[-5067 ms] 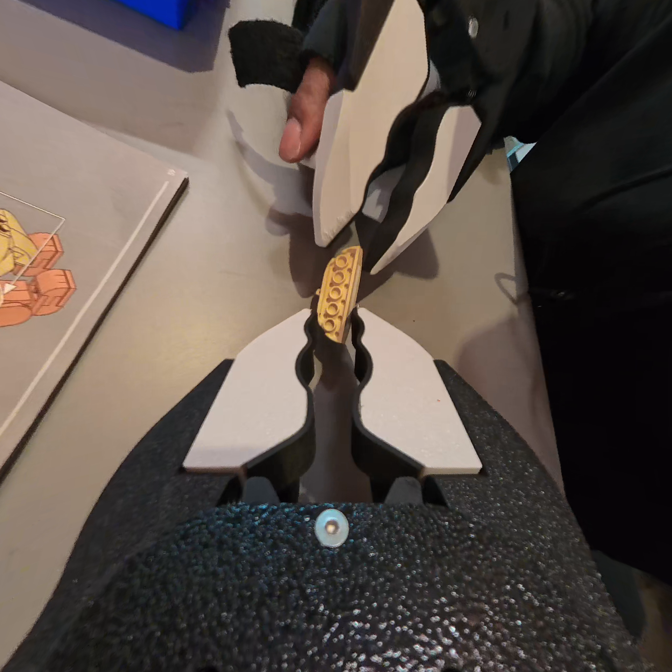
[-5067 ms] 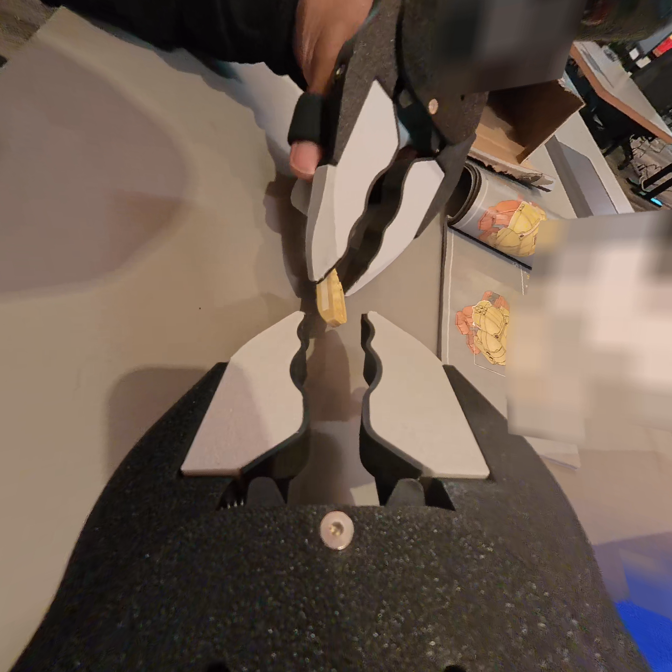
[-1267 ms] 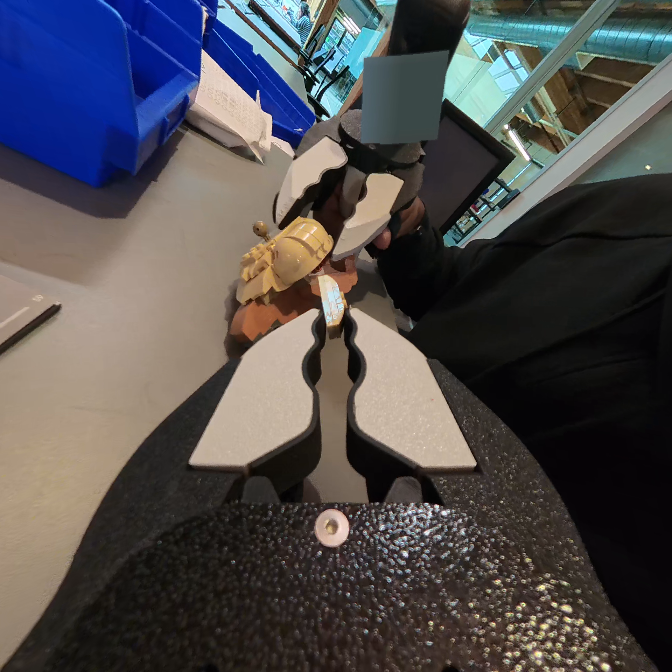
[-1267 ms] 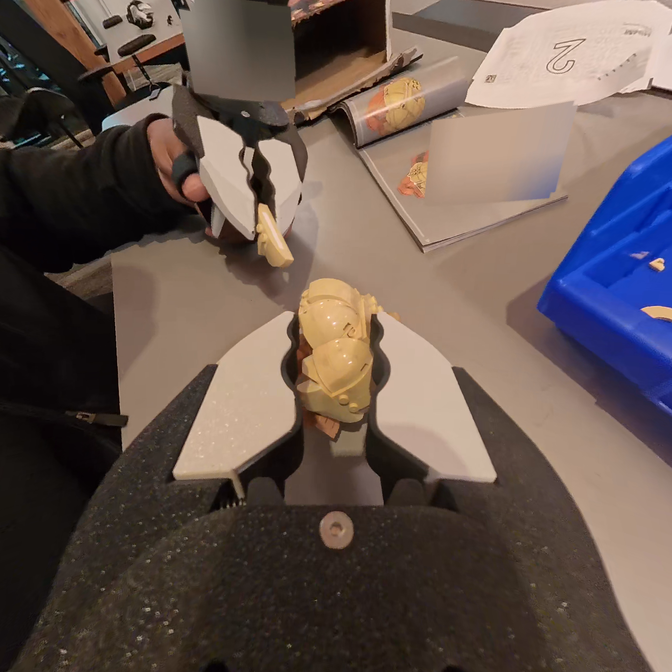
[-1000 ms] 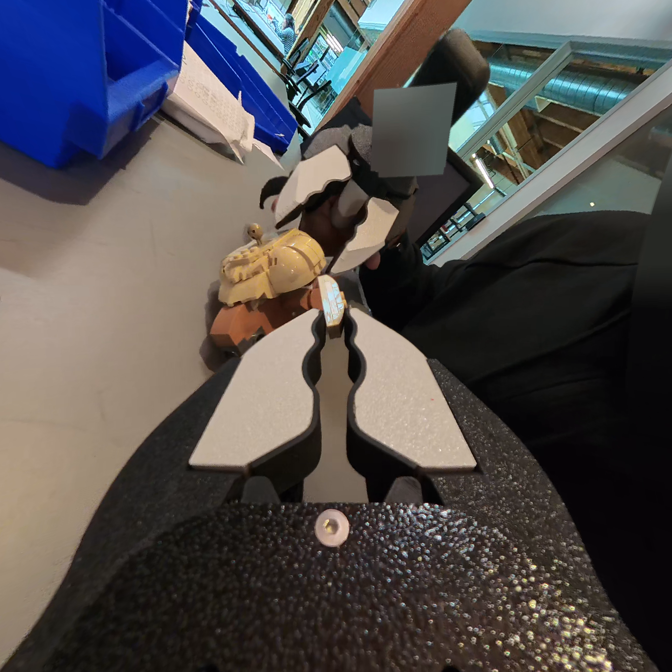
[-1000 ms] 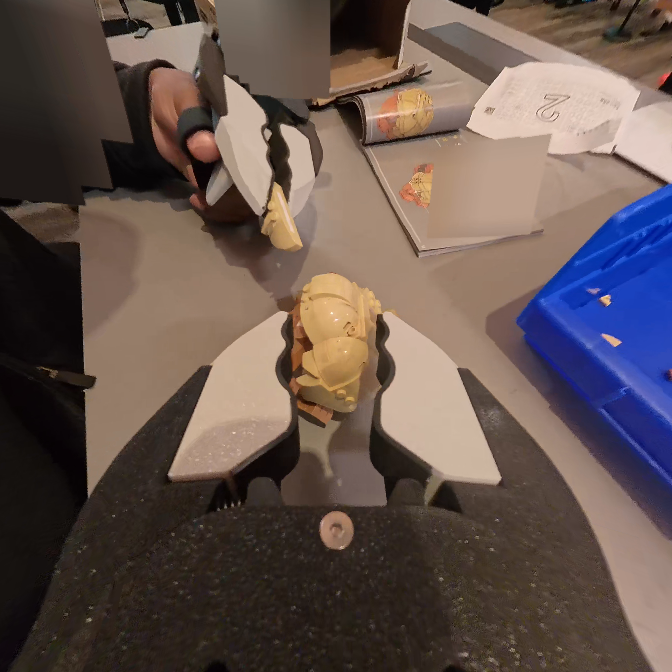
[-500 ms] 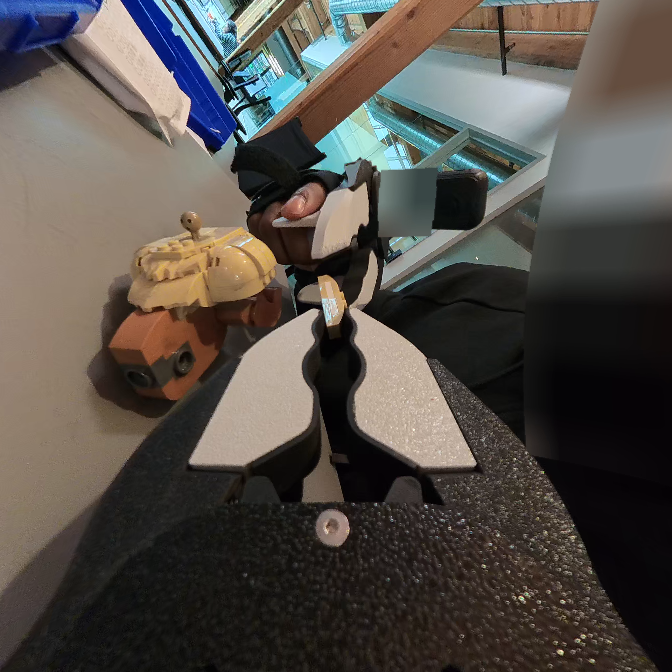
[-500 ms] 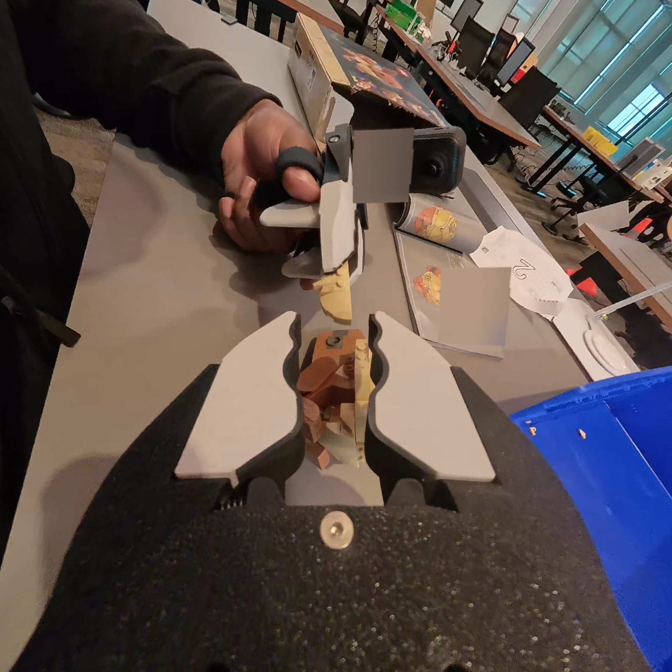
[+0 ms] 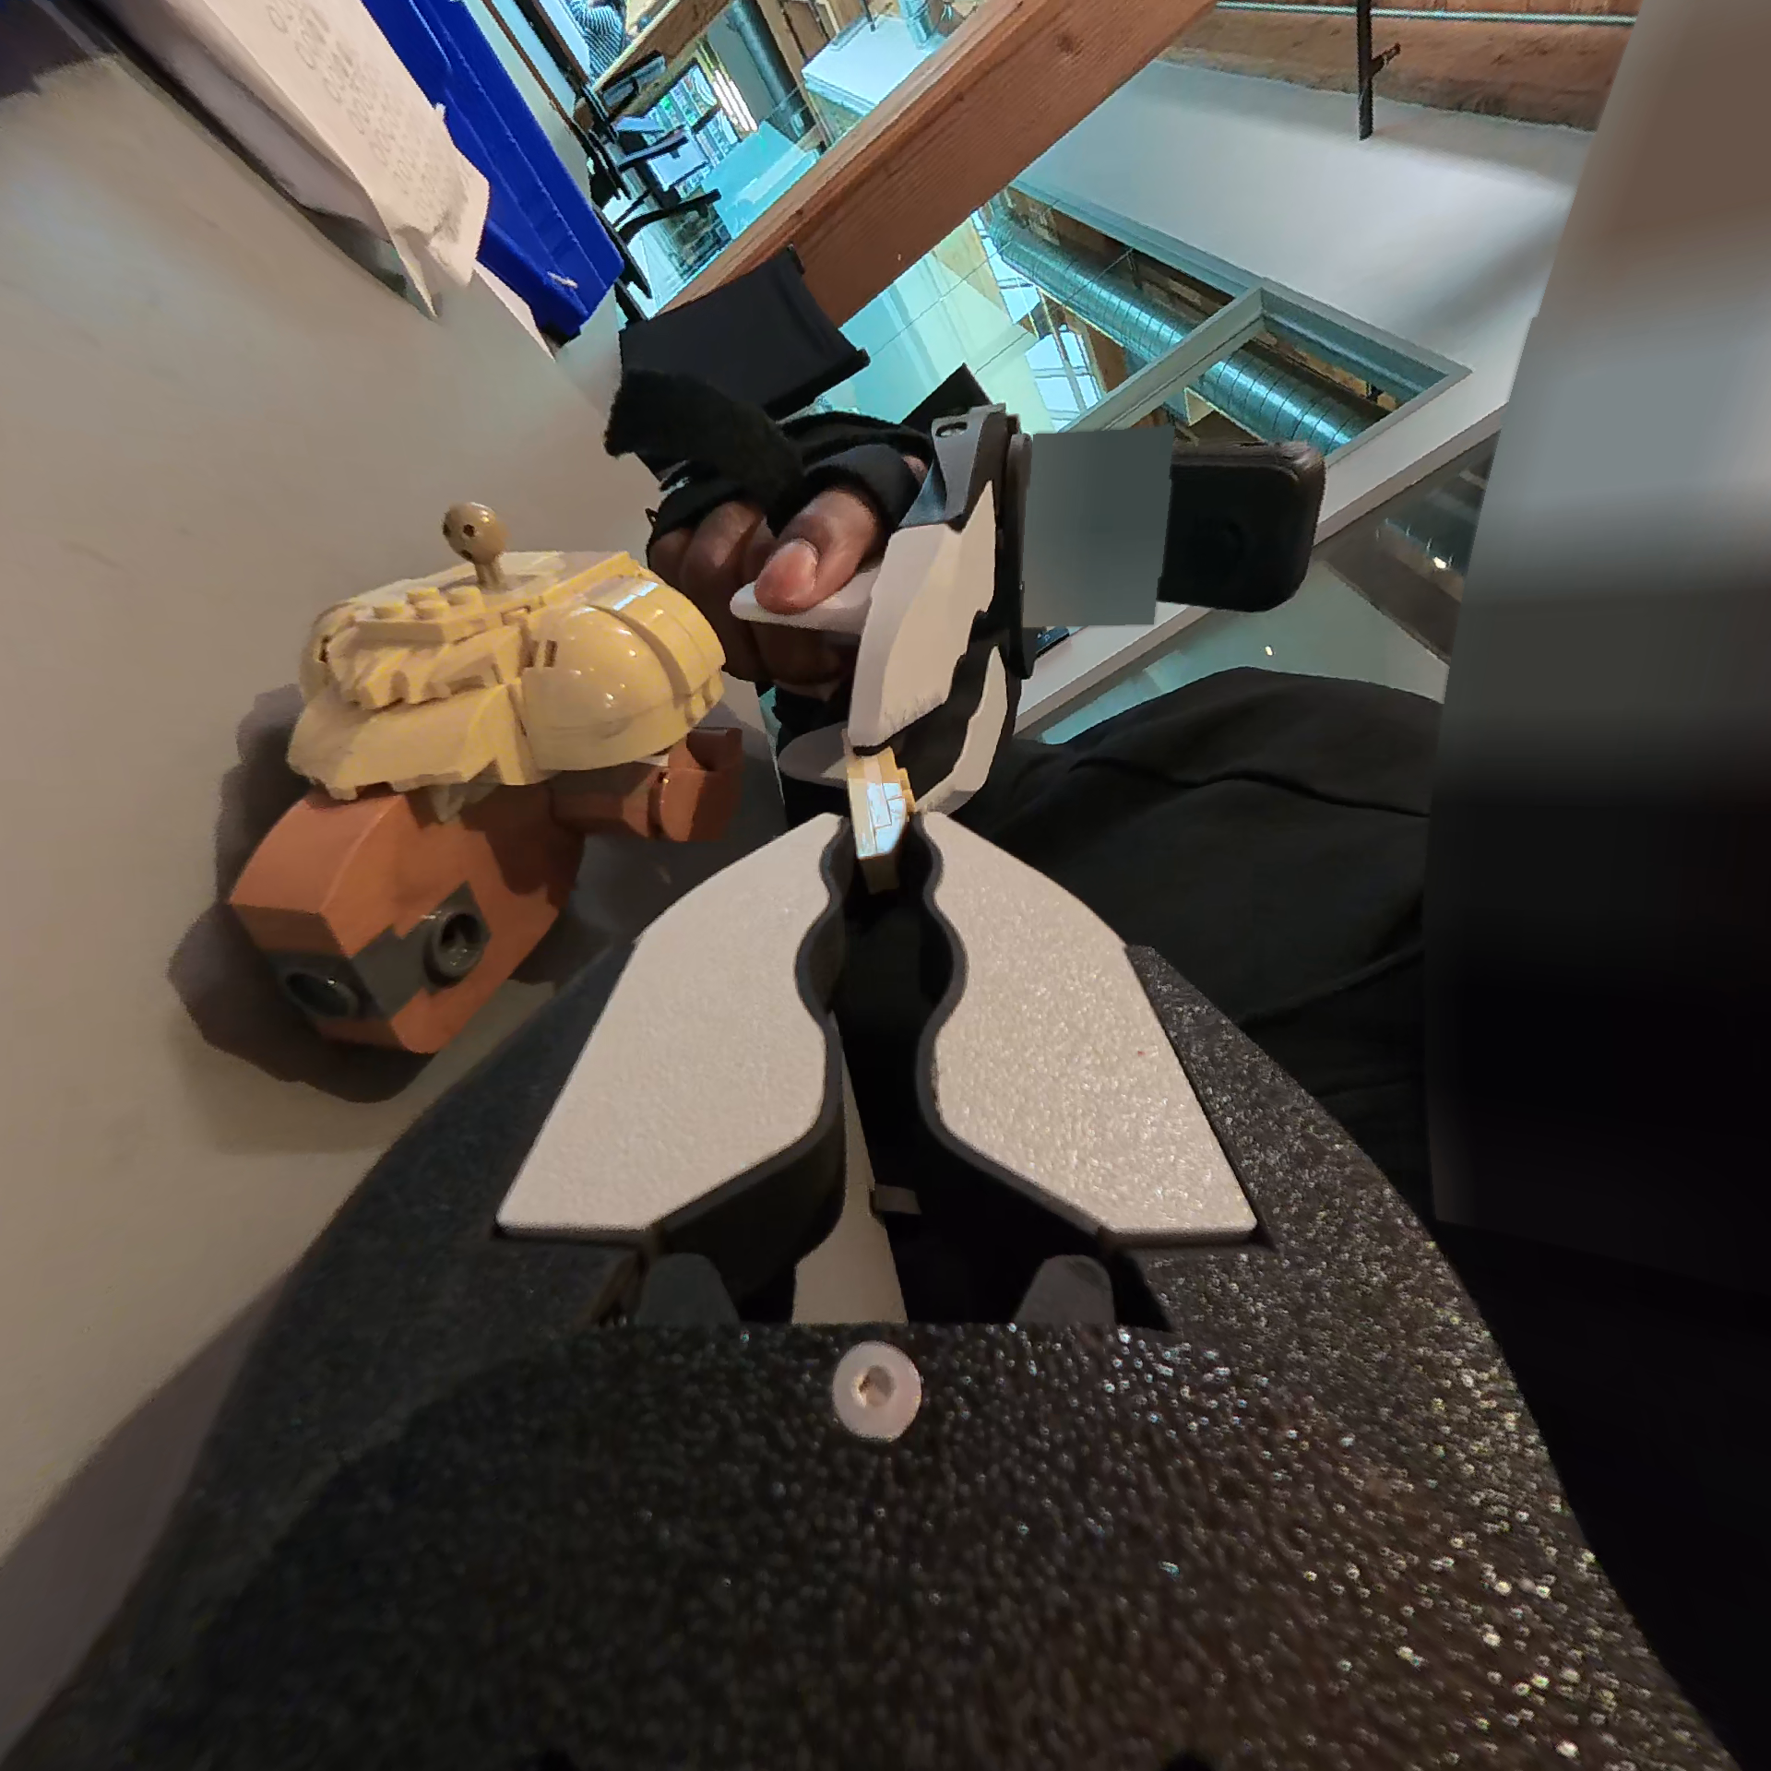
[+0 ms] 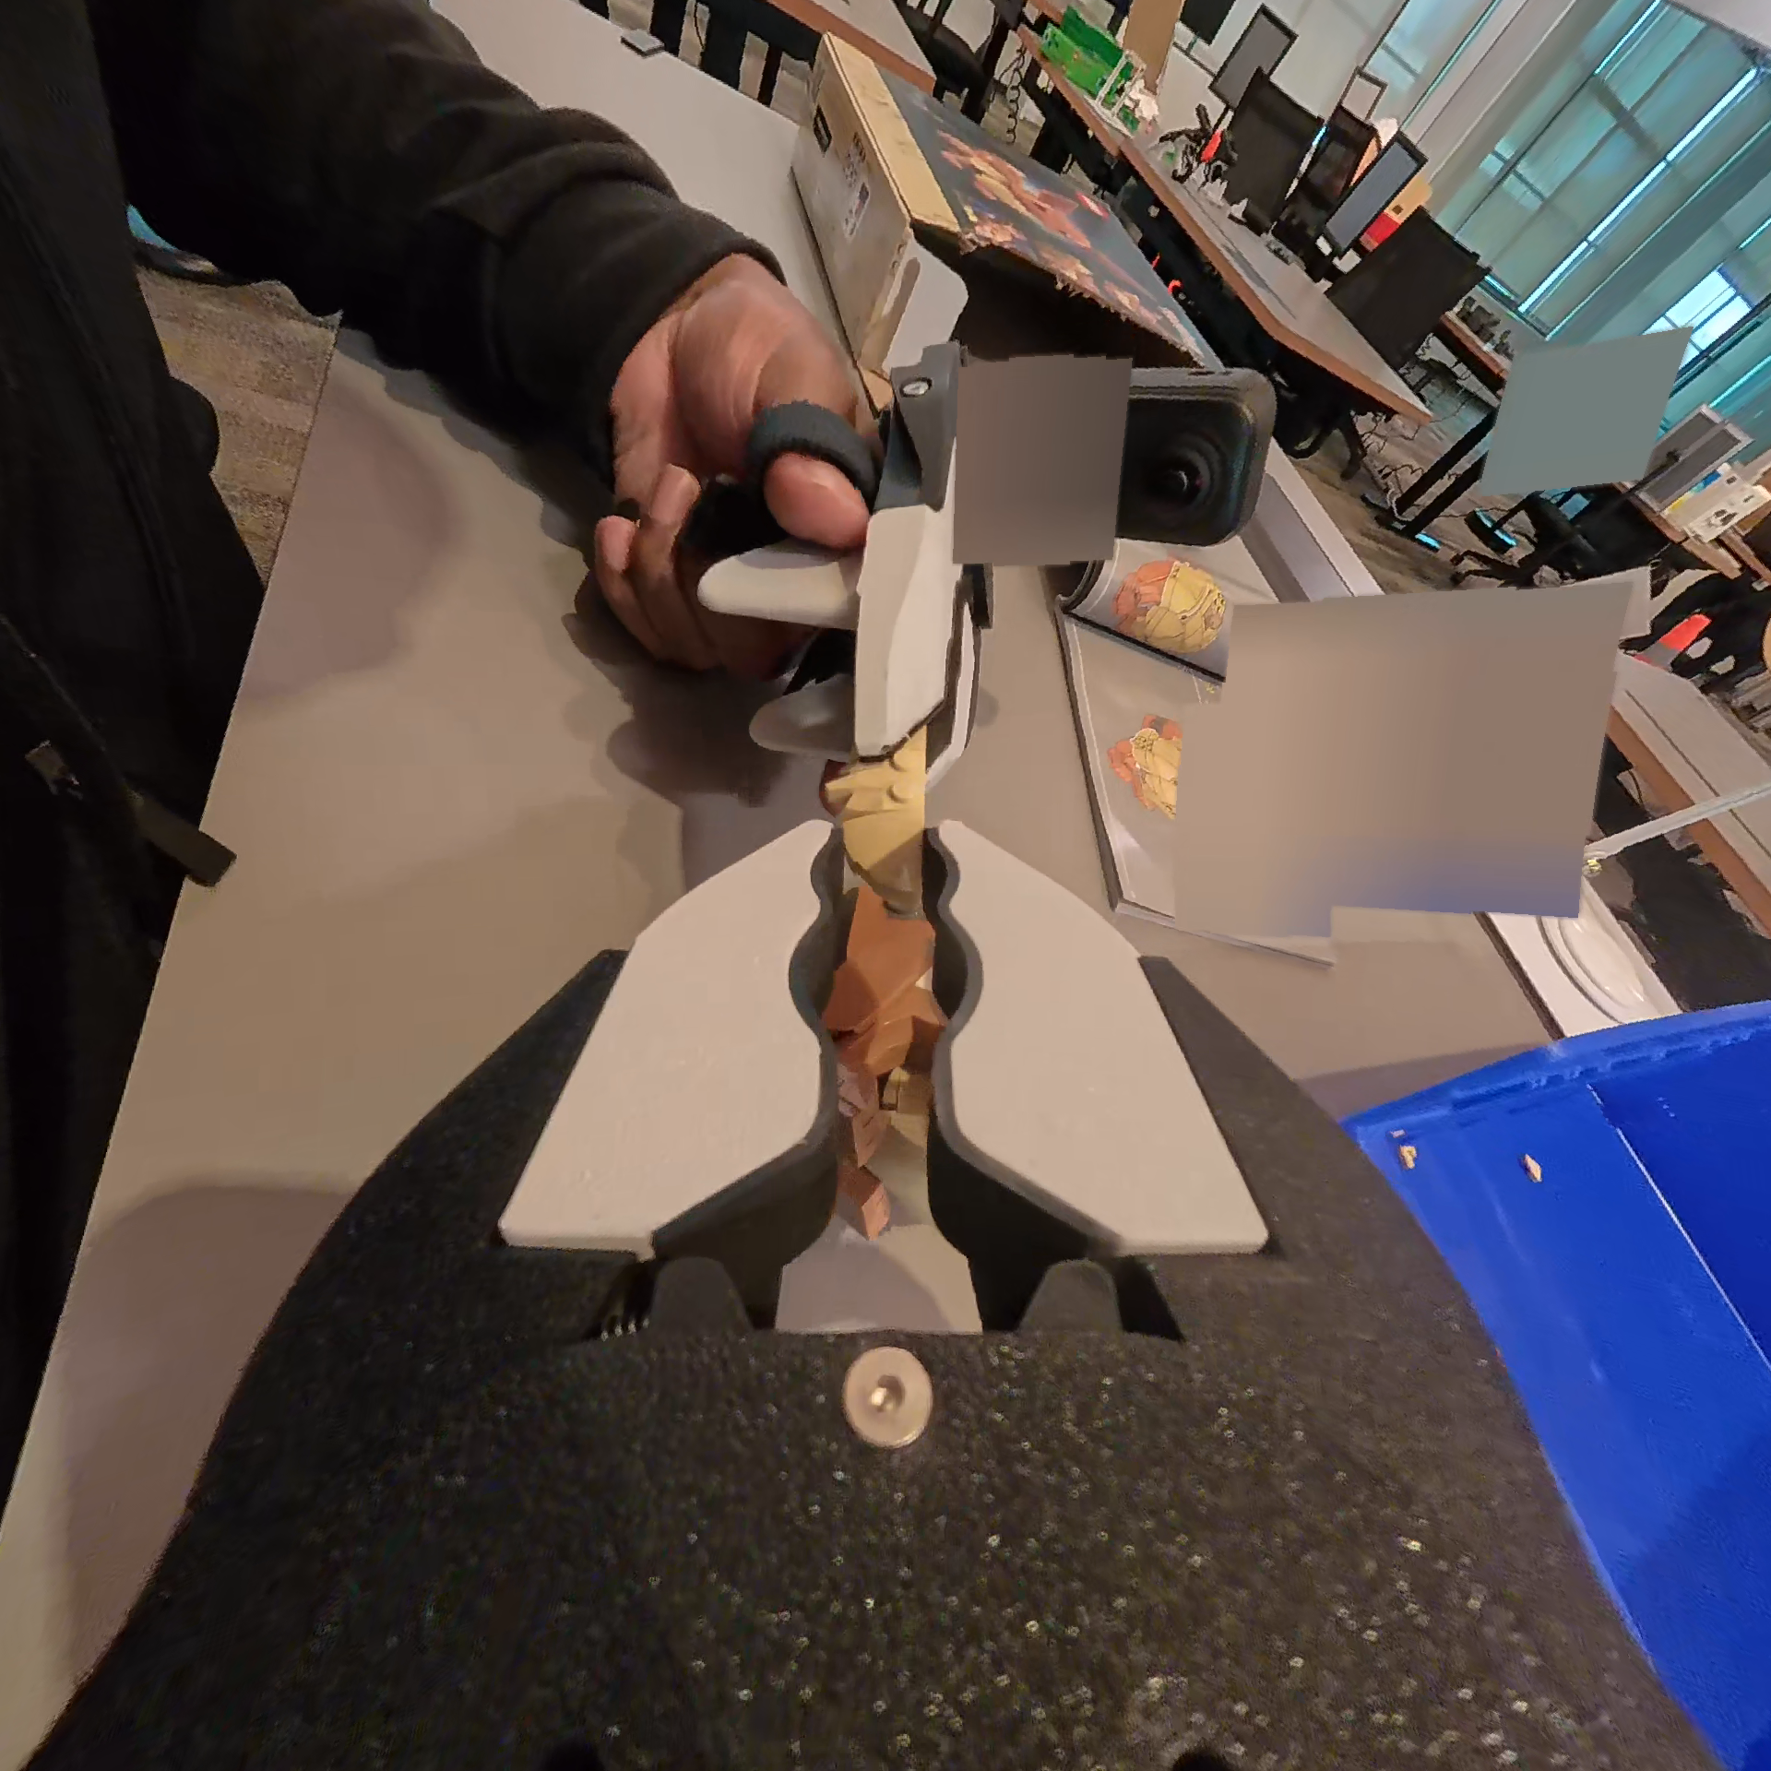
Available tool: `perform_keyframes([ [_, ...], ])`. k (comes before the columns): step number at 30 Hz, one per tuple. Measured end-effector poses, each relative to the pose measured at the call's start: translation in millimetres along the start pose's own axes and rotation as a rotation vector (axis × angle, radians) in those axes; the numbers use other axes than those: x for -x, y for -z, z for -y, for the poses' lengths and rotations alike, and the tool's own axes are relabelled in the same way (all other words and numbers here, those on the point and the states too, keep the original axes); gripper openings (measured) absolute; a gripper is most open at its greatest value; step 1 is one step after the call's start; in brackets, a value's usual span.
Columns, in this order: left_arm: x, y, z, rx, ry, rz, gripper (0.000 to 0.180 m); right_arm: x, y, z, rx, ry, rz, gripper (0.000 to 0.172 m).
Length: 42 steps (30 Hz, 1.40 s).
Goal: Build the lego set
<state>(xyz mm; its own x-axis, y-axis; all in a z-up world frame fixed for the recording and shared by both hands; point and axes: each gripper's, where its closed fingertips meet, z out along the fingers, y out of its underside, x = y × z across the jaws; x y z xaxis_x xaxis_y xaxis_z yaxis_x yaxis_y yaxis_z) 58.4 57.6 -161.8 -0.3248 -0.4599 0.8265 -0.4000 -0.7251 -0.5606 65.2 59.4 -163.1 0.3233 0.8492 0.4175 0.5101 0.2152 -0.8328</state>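
Observation:
My left gripper (image 9: 877,836) is shut on a small tan brick plate (image 9: 878,815) and holds it above the grey table (image 9: 144,498). My right gripper (image 10: 882,856) faces it, turned a quarter turn, and its pads press on the free end of the same plate (image 10: 882,826). The right gripper also shows in the left wrist view (image 9: 903,772), and the left gripper in the right wrist view (image 10: 906,769). A brick model (image 9: 479,767) with a tan domed top and a brown base stands free on the table to the left. In the right wrist view it lies below my fingers (image 10: 877,992).
A blue bin (image 10: 1581,1246) stands at the right, with an open booklet (image 10: 1140,767) and a cardboard box (image 10: 910,220) beyond. More blue bins (image 9: 546,201) and papers (image 9: 316,115) lie at the table's far side. The person's dark sleeves are close by. My left and right fingertips are right by each other.
My right gripper let go of the brick model, which now stands on the table, then narrowed its jaws onto the tan plate. My left gripper kept its hold throughout.

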Motion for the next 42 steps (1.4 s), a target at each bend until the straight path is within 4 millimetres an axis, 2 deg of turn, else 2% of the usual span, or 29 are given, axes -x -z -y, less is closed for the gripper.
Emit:
perform_keyframes([
  [4, 12, 3, 2, 0.006, -0.068, 0.108, 0.019, -3, 4, -9, 0.050, -0.008, -0.014, 0.015],
  [10, 33, 9, 2, 0.051, -0.150, 0.279, 0.019, -5, 7, -22, 0.126, 0.009, -0.036, 0.015],
  [29, 45, 8, 4, 0.069, -0.194, 0.382, 0.018, -9, 7, -30, 0.205, 0.044, -0.069, 0.015],
  [36, 52, 16, 12, 0.116, -0.431, 0.541, 0.020, -12, 9, -32, 0.217, 0.032, -0.080, 0.015],
  [42, 50, 14, 13, 0.171, -0.648, 0.603, 0.025, -13, 9, -32, 0.224, 0.011, -0.085, 0.015],
])
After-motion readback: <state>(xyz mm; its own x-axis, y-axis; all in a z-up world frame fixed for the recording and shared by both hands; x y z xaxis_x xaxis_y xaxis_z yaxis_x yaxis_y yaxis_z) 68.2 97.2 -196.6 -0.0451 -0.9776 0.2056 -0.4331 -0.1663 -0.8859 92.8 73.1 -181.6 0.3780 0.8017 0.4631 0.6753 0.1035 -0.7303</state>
